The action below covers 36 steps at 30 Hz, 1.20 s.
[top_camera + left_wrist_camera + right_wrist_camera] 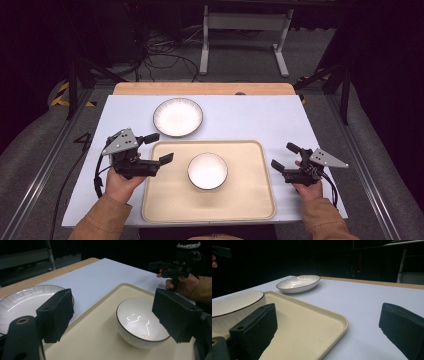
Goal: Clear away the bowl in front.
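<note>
A: Nearest?
B: A round white bowl [207, 170] with a thin dark rim sits mid-tray on the smooth cream tray [165, 200]. The left hand-held gripper [162, 147] and right hand-held gripper [285, 156] flank it, jaws apart, empty.
A: Farther?
B: A ribbed white plate [177, 117] on the pale bench [260, 117], far left.

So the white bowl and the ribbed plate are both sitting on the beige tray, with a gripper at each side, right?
Not quite. Only the white bowl sits on the beige tray. The ribbed plate lies off it, on the pale tabletop just beyond the tray's far left corner, as the high view shows. The left gripper and right gripper do flank the tray.
</note>
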Each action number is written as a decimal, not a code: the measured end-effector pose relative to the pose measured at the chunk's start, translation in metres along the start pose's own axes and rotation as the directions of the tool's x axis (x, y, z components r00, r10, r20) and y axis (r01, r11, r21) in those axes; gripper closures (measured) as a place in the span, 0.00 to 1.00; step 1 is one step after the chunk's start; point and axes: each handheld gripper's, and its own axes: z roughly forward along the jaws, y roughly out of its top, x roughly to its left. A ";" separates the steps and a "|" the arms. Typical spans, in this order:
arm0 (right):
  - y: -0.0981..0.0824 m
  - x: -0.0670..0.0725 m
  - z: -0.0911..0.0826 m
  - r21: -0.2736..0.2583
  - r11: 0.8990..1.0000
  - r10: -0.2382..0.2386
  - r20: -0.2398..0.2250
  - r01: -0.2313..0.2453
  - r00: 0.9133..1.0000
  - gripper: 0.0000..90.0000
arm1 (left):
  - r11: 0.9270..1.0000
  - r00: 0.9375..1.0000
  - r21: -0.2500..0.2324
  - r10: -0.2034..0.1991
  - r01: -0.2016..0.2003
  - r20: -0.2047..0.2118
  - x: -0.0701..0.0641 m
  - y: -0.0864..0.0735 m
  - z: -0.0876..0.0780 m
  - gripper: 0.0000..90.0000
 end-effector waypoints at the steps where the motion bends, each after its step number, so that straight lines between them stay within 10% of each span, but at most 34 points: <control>1: 0.000 0.000 0.000 0.000 1.000 0.000 -0.001 0.000 1.000 0.03 | 1.000 1.000 -0.013 -0.001 0.001 -0.014 0.001 -0.002 -0.003 0.19; 12: 0.001 0.001 -0.001 -0.014 1.000 -0.021 0.002 0.021 1.000 0.02 | 0.996 0.994 -0.088 -0.028 0.019 -0.102 0.009 -0.024 -0.027 0.11; 26: 0.002 0.003 -0.003 -0.015 0.998 -0.064 0.031 0.064 0.997 0.00 | 0.988 0.989 -0.131 -0.096 0.082 -0.110 0.020 -0.052 -0.041 0.00; 36: 0.002 0.004 -0.003 -0.018 0.996 -0.086 0.040 0.087 0.996 0.00 | 0.998 0.991 -0.035 -0.063 0.059 -0.115 0.025 -0.076 -0.038 0.00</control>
